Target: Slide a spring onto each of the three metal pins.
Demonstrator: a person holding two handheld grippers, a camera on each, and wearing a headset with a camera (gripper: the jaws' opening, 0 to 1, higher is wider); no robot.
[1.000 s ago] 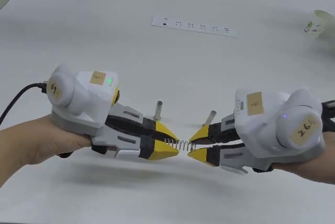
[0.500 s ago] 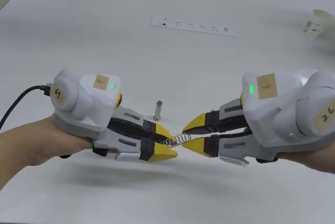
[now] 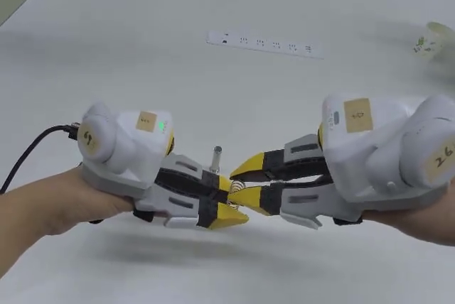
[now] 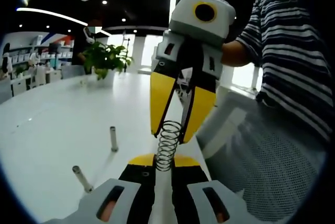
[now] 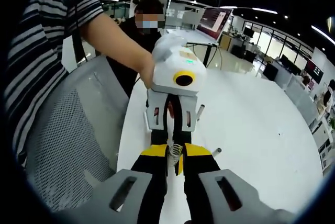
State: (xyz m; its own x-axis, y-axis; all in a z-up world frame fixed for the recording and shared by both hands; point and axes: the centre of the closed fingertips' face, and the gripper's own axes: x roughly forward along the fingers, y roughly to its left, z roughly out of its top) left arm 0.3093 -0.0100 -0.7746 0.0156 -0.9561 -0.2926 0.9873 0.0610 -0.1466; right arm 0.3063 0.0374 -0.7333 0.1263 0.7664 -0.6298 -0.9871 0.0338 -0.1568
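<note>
Spring (image 4: 167,145) lies tip to tip: left gripper (image 4: 163,162) clamps one end, right gripper (image 4: 168,137) straddles the other, grip unconfirmed; nearest metal pin (image 3: 217,155) stands upright just beyond.

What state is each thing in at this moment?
Left claw: shut on spring's end.
Right claw: around spring's other end; grip unclear.
Spring: between the claws, on no pin.
Far pin: upright, bare.
Near pin: bare.

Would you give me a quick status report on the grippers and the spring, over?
Left gripper shut on spring. Right gripper open, straddling its free end. Two pins bare.
</note>
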